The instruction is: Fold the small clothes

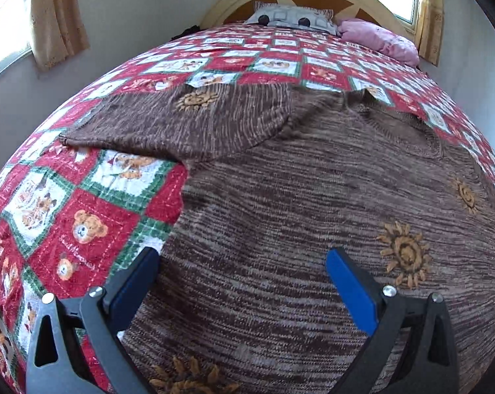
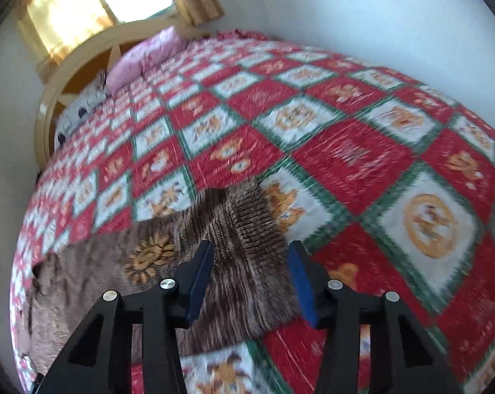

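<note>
Two grippers hang over a brown sweater (image 1: 280,197) spread on the quilt (image 1: 83,203). The left gripper (image 1: 242,256) gapes wide above its body. The right gripper (image 2: 250,256) stands parted over one sleeve (image 2: 244,229), gripping nothing

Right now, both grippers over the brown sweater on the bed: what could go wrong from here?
1. The right gripper is open over the sleeve, whose cuff lies partly doubled; closing may catch only one layer.
2. The quilt is soft; the left gripper, open at the sweater edge, could pinch it along with the knit.
3. The other sleeve lies spread sideways, so a body fold now would probably trap it unevenly.
</note>
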Motion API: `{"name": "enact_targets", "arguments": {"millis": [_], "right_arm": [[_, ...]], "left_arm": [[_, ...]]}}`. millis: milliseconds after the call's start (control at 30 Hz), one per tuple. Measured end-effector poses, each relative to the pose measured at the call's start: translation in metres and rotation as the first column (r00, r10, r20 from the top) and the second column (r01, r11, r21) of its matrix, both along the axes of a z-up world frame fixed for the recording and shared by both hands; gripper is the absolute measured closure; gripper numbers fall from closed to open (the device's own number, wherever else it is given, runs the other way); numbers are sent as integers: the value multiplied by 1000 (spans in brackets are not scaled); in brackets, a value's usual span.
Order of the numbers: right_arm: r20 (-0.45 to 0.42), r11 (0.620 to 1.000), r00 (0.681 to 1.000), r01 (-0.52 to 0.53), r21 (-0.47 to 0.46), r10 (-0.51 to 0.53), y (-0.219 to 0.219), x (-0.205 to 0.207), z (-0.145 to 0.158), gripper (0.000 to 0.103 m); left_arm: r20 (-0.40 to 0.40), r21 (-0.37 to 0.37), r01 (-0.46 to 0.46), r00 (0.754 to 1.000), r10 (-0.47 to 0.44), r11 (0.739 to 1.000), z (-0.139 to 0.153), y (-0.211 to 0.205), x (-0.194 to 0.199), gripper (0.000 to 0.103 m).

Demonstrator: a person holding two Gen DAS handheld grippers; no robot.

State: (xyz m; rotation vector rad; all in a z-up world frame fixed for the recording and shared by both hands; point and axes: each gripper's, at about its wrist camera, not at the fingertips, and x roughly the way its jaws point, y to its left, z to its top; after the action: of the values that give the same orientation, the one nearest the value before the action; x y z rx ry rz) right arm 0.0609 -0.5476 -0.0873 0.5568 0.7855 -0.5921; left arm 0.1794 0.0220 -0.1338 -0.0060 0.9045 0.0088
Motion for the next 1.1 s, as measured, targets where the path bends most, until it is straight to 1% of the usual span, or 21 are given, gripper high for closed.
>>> {"name": "enact_targets", "arguments": {"millis": [67,167,233,267,300,333,400,500,633,767,833,900,1000,1100], "right_arm": [[-9,1000,1000,-6,-28,6,-1,5,-4,54],[-25,999,999,-26,-45,25,-1,6,-9,55],[-70,994,996,-61,-94,55,3,10,-10,63],[-85,991,994,-82,-109,73,5,10,-10,65],[-81,991,993,-96,-98,88,4,9,-9,73],[-65,992,993,-104,-65,100,2,7,-8,85],[-43,995,995,-96,-19,95,0,4,-4,92],[-14,999,999,-52,1,52,1,0,9,94],[43,997,997,-68,-37,69,24,5,43,95],[92,987,985,-143,-67,149,73,22,82,95],[126,977,970,-201,-78,209,106,35,99,95],[149,958,947,-272,-94,284,147,53,110,95],[171,919,903,-384,-93,395,213,86,112,95],[153,872,858,-478,-109,490,281,119,94,95]], "left_arm": [[4,13,2,1000,-2,1000,0,-2,-2,0],[0,15,4,1000,-4,1000,0,-3,-1,0],[0,10,4,1000,-4,1000,0,-3,2,0],[0,8,4,1000,-4,1000,0,-2,3,0],[0,7,4,1000,-4,1000,0,-2,3,0],[1,5,4,1000,-4,1000,-1,-2,4,0],[0,-4,5,1000,-5,1000,-1,-1,5,0],[0,-15,5,1000,-5,1000,-2,0,5,0],[0,-20,6,1000,-6,1000,-2,1,4,0],[1,-28,6,1000,-6,1000,-2,1,4,0],[2,-30,6,1000,-6,1000,-2,1,3,0],[3,-32,6,1000,-6,999,-3,2,4,0],[5,-39,7,1000,-7,999,-3,3,3,0],[8,-47,7,1000,-7,999,-3,3,2,0]]}}
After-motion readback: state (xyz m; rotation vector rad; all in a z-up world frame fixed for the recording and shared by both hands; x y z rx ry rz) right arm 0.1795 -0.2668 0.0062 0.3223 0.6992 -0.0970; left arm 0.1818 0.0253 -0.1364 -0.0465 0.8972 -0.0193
